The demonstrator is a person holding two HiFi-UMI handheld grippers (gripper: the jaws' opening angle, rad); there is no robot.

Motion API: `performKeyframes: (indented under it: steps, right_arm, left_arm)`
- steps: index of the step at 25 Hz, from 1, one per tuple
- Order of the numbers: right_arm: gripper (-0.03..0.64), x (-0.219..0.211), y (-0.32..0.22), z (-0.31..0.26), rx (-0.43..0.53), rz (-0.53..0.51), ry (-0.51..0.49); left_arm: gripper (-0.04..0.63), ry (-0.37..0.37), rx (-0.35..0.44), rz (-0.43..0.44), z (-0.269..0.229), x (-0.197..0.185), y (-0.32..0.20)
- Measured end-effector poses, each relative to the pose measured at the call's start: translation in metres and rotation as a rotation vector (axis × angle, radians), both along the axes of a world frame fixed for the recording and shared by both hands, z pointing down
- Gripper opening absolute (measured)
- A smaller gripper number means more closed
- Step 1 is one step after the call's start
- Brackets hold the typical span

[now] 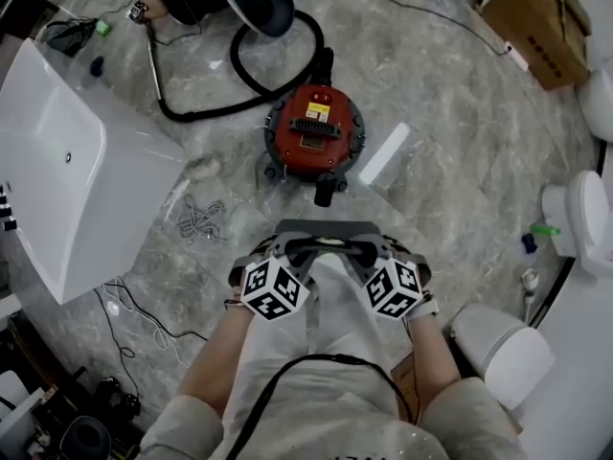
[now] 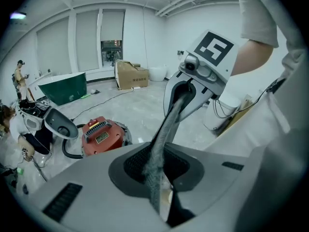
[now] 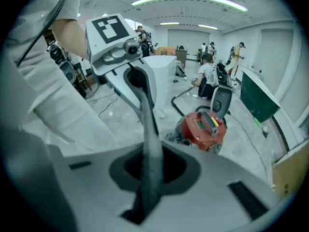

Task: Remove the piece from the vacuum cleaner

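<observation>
Left hand-held gripper (image 1: pixel 285 253) and right hand-held gripper (image 1: pixel 372 253) clamp grey piece (image 1: pixel 326 229) — apparently — over marble floor (image 1: pixel 450 132).

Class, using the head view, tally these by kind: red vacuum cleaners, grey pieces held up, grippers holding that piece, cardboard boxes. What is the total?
red vacuum cleaner: 1
grey piece: 1
grippers: 2, the left gripper and the right gripper, both shut on the piece
cardboard box: 1
Total: 5
</observation>
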State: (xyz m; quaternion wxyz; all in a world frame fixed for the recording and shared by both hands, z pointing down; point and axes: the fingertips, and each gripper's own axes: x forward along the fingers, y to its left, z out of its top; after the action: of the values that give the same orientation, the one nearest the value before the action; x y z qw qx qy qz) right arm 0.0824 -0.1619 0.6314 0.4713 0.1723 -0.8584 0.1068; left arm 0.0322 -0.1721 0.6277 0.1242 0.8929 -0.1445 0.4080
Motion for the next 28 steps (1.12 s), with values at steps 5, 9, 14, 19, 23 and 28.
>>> performKeyframes:
  steps: [5,9,14,19,23,28]
  right_arm:
    - [0.04,-0.007,0.007,-0.056,0.032,0.016,-0.029]
    - [0.04,-0.013,0.012,-0.084,0.067,0.005,-0.022]
    - [0.04,-0.011,0.018,-0.115,0.031,0.051,-0.067]
    - [0.04,-0.009,0.018,-0.149,0.047,0.044,-0.063]
    - [0.04,-0.012,0.025,-0.165,0.044,0.037,-0.069]
    - [0.04,-0.012,0.024,-0.184,0.05,0.034,-0.068]
  left_arm:
    - [0.063,0.035,0.0,-0.02,-0.055,-0.007,0.011]
    - [0.063,0.063,0.005,-0.07,-0.082,-0.014,0.018]
    - [0.063,0.096,-0.01,-0.11,-0.113,-0.014,0.026]
    - [0.063,0.13,-0.015,-0.091,-0.144,-0.012,0.024]
    - [0.063,0.141,-0.021,-0.055,-0.164,-0.013,0.029]
    - [0.063,0.136,-0.023,-0.051,-0.183,-0.013,0.026]
